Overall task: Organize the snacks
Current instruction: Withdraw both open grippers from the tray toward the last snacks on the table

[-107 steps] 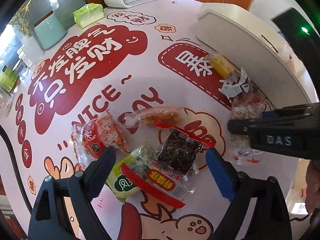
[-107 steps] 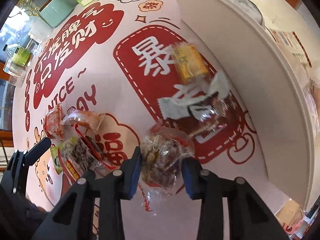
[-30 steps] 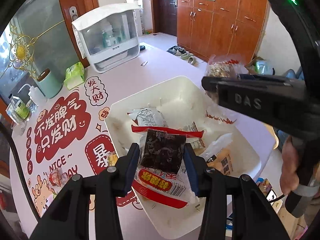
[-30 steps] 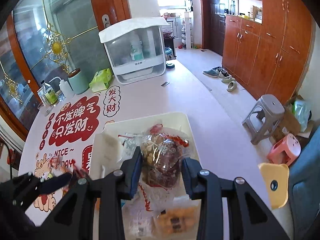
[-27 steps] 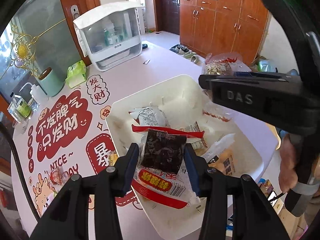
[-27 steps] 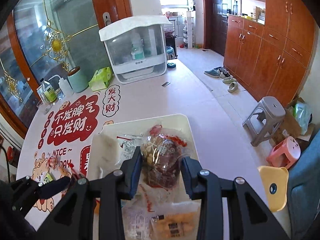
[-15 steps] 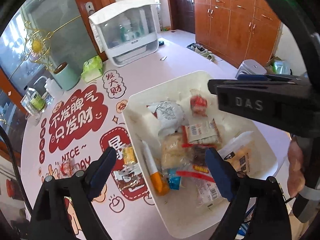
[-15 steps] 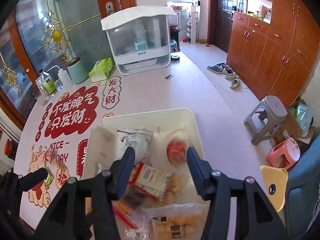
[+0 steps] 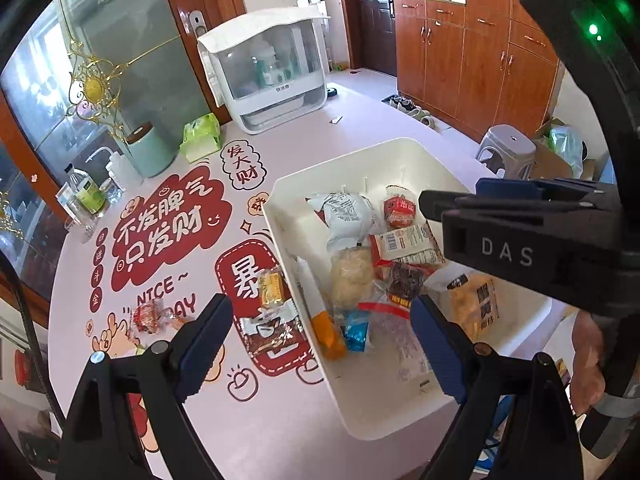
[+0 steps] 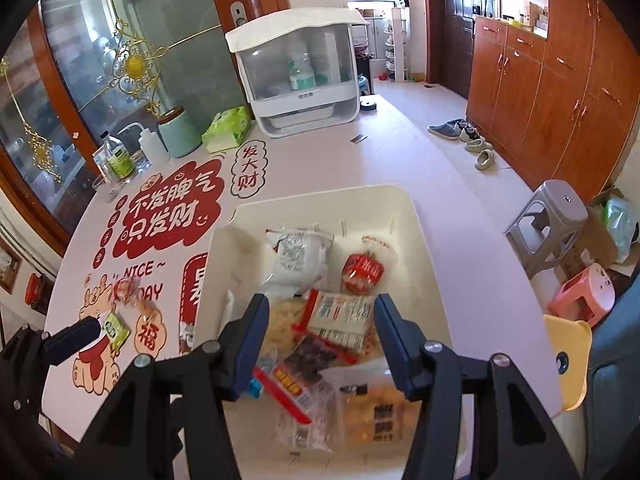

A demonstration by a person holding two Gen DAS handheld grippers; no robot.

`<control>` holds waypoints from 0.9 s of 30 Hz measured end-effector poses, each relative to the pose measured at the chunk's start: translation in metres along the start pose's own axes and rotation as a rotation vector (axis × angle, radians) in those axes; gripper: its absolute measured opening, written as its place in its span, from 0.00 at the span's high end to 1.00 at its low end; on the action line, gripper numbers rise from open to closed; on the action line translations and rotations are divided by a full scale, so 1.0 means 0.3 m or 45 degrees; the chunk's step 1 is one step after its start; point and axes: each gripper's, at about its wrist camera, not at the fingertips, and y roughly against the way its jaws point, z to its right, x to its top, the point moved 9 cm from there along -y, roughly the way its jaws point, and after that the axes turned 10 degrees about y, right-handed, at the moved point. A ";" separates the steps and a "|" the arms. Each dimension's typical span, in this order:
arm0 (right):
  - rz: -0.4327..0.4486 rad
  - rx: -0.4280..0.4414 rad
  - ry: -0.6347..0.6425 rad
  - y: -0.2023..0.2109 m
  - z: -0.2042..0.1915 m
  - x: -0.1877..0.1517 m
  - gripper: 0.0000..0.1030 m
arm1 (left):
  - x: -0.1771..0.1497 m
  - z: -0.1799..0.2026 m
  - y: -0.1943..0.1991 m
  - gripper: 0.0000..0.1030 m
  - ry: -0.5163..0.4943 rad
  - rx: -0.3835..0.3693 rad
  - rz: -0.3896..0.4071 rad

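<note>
A white bin (image 9: 404, 152) (image 10: 424, 240) on the pink table holds several snack packets, among them a dark packet with a red band (image 9: 404, 280) (image 10: 310, 360) and a red round-wrapped snack (image 9: 400, 210) (image 10: 362, 270). My left gripper (image 9: 320, 336) is open and empty, held high over the bin's left wall. My right gripper (image 10: 318, 340) is open and empty, high above the bin; its side shows in the left wrist view (image 9: 520, 240). Snacks still on the table: a yellow packet (image 9: 272, 284), a brown packet (image 9: 272, 332), a red packet (image 9: 146, 314), a green packet (image 10: 116, 330).
At the table's far side stand a white covered rack (image 9: 272, 68), a green tissue pack (image 9: 200, 136), a mint canister (image 9: 148, 152) and bottles (image 9: 88, 196). Stools (image 10: 548, 220) stand on the floor to the right, beyond the table edge.
Both grippers opened and dropped their packets into the bin: the left its dark red-banded packet, the right its brown snack bag. In the last half second both shifted only slightly.
</note>
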 end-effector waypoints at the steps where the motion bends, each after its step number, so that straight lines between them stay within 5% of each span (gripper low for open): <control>1: -0.003 0.004 -0.006 0.003 -0.005 -0.009 0.47 | -0.009 -0.005 0.008 0.13 -0.004 0.003 0.003; 12: -0.055 0.069 0.021 0.026 -0.127 -0.139 0.47 | -0.064 -0.156 0.061 0.13 0.108 0.066 0.015; 27: -0.036 0.136 0.108 -0.016 -0.402 -0.073 0.46 | -0.149 -0.493 0.014 0.13 0.240 0.147 -0.069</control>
